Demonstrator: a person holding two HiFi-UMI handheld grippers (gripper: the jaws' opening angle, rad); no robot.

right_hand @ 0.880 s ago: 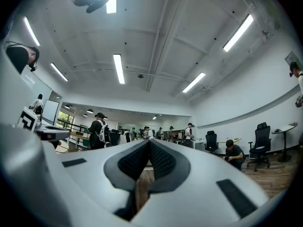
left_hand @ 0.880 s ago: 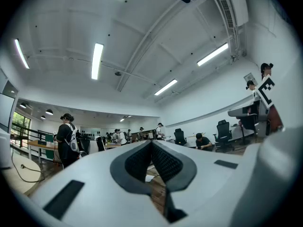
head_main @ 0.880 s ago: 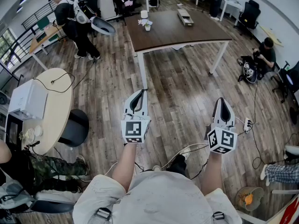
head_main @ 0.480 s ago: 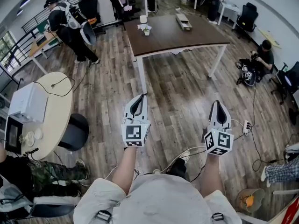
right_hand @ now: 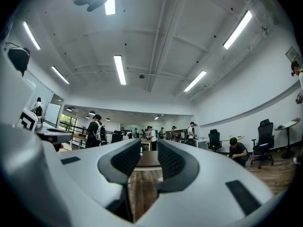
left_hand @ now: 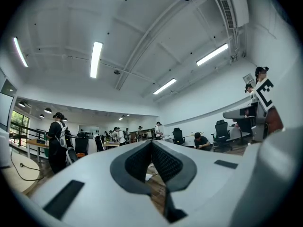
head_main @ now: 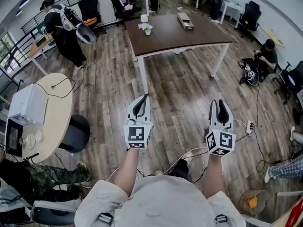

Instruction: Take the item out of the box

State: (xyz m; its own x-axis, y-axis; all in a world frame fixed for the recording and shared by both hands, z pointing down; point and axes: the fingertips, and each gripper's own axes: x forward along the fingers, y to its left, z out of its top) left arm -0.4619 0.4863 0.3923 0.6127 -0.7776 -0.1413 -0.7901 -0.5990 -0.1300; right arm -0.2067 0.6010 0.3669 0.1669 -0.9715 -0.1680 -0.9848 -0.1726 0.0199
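Observation:
A long flat box [head_main: 185,19] lies on the far right part of a dark brown table [head_main: 189,34] with white legs, well ahead of both grippers. What it holds cannot be seen. My left gripper [head_main: 142,98] hovers over the wooden floor with its jaws meeting at the tip and nothing between them [left_hand: 151,144]. To its right, at the same height, my right gripper [head_main: 220,103] is open with a narrow empty gap [right_hand: 149,150]. Through that gap the dark table top [right_hand: 149,159] shows far off.
A white cup [head_main: 145,19] and a small plant [head_main: 149,29] stand on the table's left part. A round cream table [head_main: 54,112] with a white appliance and a black stool [head_main: 75,130] stand at my left. A person [head_main: 61,30] walks at upper left; another sits at right [head_main: 269,53]. Cables and a power strip [head_main: 249,126] lie on the floor.
My right gripper's jaws have parted from a closed point to a narrow gap. Both grippers have shifted slightly. The person at upper left has walked farther left.

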